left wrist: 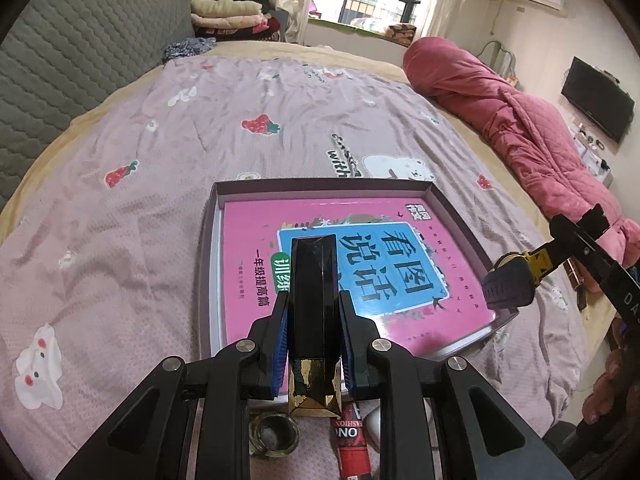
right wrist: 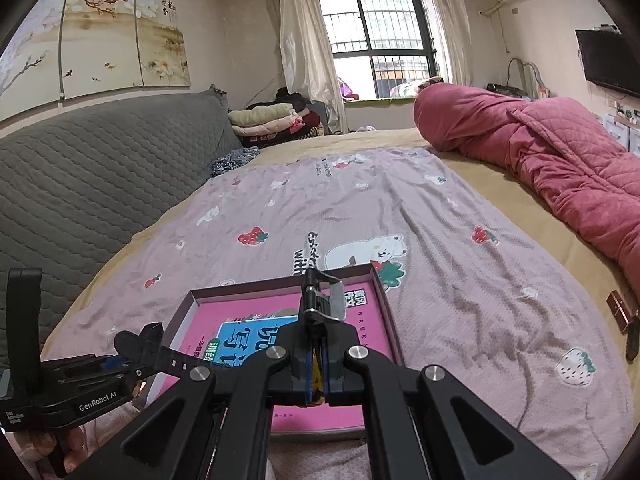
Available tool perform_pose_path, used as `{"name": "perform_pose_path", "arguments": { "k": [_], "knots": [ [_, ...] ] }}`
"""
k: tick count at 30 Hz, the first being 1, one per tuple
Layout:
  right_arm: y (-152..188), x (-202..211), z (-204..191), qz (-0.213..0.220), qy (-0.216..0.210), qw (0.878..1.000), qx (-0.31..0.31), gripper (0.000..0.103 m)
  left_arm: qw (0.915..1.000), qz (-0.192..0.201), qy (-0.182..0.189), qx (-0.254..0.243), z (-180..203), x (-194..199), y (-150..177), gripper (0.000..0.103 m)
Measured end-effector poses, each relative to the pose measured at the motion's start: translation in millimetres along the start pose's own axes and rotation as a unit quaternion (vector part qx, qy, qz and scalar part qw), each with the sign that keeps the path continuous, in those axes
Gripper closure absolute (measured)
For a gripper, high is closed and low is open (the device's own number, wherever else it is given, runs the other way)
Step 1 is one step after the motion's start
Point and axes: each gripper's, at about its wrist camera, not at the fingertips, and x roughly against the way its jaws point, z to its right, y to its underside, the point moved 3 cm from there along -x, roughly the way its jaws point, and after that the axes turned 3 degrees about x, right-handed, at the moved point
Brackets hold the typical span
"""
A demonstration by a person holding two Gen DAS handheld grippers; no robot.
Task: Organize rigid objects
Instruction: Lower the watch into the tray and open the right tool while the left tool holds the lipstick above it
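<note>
My left gripper (left wrist: 314, 300) is shut on a long black box with a gold end (left wrist: 314, 280). It holds the box over a pink book (left wrist: 248, 260) that lies in a shallow cardboard tray (left wrist: 320, 184) on the bed. My right gripper (right wrist: 316, 344) is shut on the yellow strap of a wristwatch (right wrist: 320, 304), also above the tray (right wrist: 280, 284). In the left wrist view the watch (left wrist: 508, 280) hangs over the tray's right corner from the right gripper (left wrist: 560, 248). The right wrist view shows the left gripper (right wrist: 116, 360) at lower left beside the book (right wrist: 208, 312).
A small glass jar (left wrist: 274, 436) and a red tube (left wrist: 350, 444) lie under my left gripper, near the bed's front edge. A small brown box (right wrist: 620, 312) lies on the bed at far right. A rolled pink quilt (right wrist: 540, 152) runs along the right, a grey headboard (right wrist: 100, 180) along the left.
</note>
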Motion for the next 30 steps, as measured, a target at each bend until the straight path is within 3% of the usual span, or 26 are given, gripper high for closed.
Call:
{"name": "perform_pose_path", "arguments": {
  "k": [16,30],
  "knots": [
    [8.5,-23.4,7.2,-0.012,-0.002,1.0,-0.015,0.1,0.9999,-0.012,-0.012,0.0,-5.2,-18.9,-2.8,0.081],
    [35.9,-46.6,17.8,-0.052,-0.012,0.998,-0.03,0.1,0.9988,-0.042,-0.024,0.009,-14.0,-47.4,12.2,0.081]
  ]
}}
